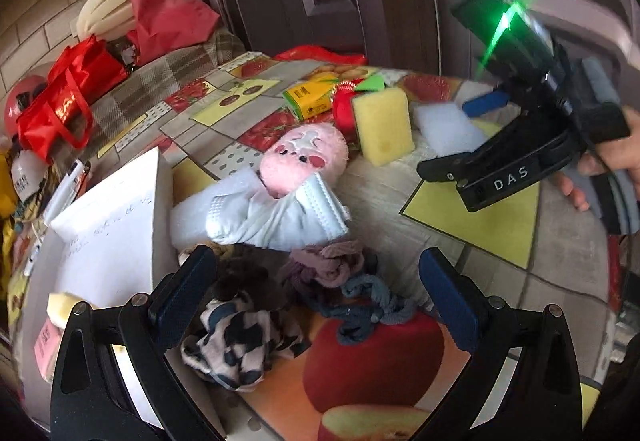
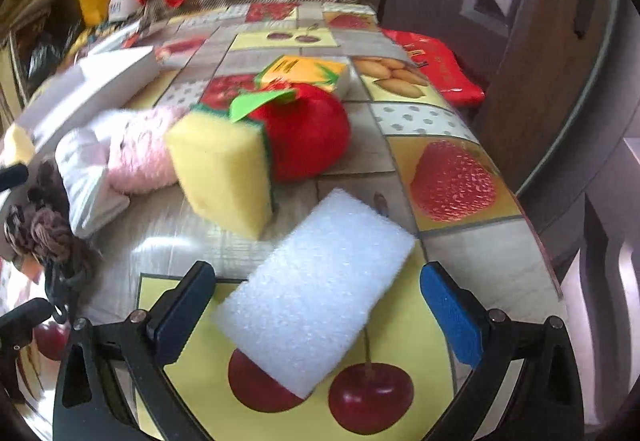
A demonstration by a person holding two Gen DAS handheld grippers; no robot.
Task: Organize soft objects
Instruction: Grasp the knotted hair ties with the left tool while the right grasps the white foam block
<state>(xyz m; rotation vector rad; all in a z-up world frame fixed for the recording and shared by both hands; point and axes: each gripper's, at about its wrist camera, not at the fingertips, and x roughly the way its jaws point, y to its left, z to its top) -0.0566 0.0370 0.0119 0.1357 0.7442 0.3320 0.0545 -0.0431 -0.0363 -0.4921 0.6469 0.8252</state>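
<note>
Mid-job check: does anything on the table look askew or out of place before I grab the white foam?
Yes. The yellow sponge stands tilted on edge, propped against the red plush apple rather than lying flat. The white foam block lies flat between the open right hand-held gripper fingers. Nothing looks spilled or damaged.

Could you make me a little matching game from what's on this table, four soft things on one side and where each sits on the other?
Things:
1. white foam block
2. yellow sponge
3. pink plush toy
4. spotted cloth

Places:
A. leaning against the red plush apple
B. just ahead of the left gripper, between its open jaws
C. partly wrapped in a face mask
D. just ahead of the right gripper, over the printed cherries

Pairs: 1-D, 2-A, 3-C, 4-B
</note>
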